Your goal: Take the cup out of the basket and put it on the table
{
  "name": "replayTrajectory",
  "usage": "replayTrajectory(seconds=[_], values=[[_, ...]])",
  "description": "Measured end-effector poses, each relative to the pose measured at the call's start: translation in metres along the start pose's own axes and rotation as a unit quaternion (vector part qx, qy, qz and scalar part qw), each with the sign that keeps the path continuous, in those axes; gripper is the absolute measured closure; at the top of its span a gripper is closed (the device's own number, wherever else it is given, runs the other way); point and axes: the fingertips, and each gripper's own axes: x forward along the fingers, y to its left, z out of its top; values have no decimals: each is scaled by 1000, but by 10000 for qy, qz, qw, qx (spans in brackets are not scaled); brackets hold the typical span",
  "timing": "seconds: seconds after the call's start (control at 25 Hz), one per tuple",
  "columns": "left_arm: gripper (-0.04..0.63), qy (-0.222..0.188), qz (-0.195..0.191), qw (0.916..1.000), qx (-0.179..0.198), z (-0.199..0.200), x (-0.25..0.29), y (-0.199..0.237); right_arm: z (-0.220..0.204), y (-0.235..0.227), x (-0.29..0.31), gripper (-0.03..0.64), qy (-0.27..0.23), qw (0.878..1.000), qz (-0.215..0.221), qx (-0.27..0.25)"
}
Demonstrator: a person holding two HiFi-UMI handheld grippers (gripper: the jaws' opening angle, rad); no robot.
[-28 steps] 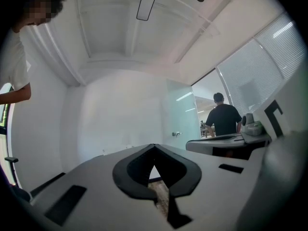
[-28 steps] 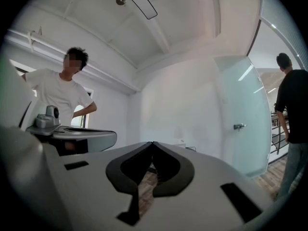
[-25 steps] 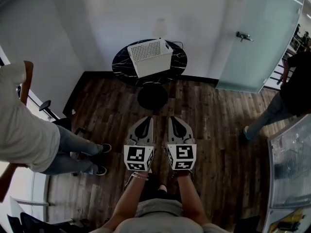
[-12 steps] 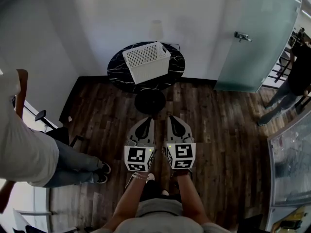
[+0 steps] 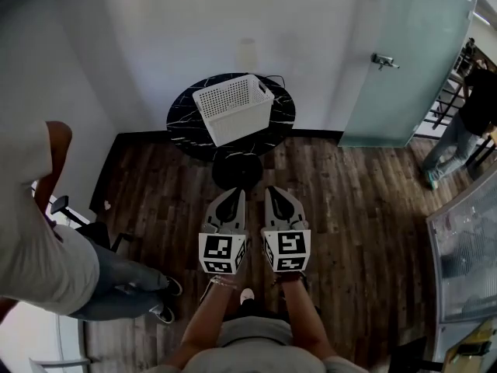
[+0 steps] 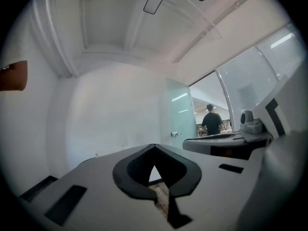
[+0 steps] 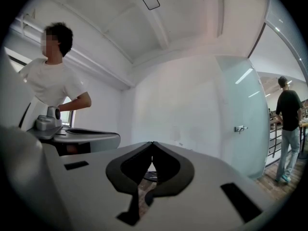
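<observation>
In the head view, a dark wood floor [image 5: 349, 208] meets a white wall [image 5: 194, 29], and the white basket [image 5: 233, 109] sits on a round black table [image 5: 283, 111] in the upper middle; the cup cannot be made out, and the left gripper [image 5: 233, 193] and right gripper [image 5: 276, 191] are held side by side in the lower middle, pointing at the table. In the left gripper view its jaws touch at the tips with nothing between them, with a glass door [image 6: 178, 124] in the middle. In the right gripper view the jaws are also closed and empty, with a person in a white shirt [image 7: 50, 81] at the upper left.
</observation>
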Motion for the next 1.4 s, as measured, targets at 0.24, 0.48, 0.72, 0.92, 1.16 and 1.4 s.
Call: replayTrajectory(seconds=[0.24, 0.48, 0.72, 0.92, 1.16, 1.4], values=[[598, -11, -228, 9997, 58, -2, 15, 24, 1, 8, 27, 609, -28, 9998, -191, -15], [598, 22, -301, 9995, 60, -5, 20, 38, -2, 14, 41, 609, -9, 9997, -263, 8], [598, 9, -266, 9996, -28, -3, 24, 48, -2, 15, 49, 609, 70, 9996, -263, -5], [598, 1, -188, 9997, -123, -6, 34, 54, -5, 11, 60, 609, 131, 9996, -223, -89], [598, -13, 17, 9999, -104, -2, 63, 62, -2, -2, 91, 609, 121, 9999, 20, -101], [598, -6, 280, 9996, -84, -1, 99, 77, 1, -18, 131, 609, 69, 9995, 286, -75]])
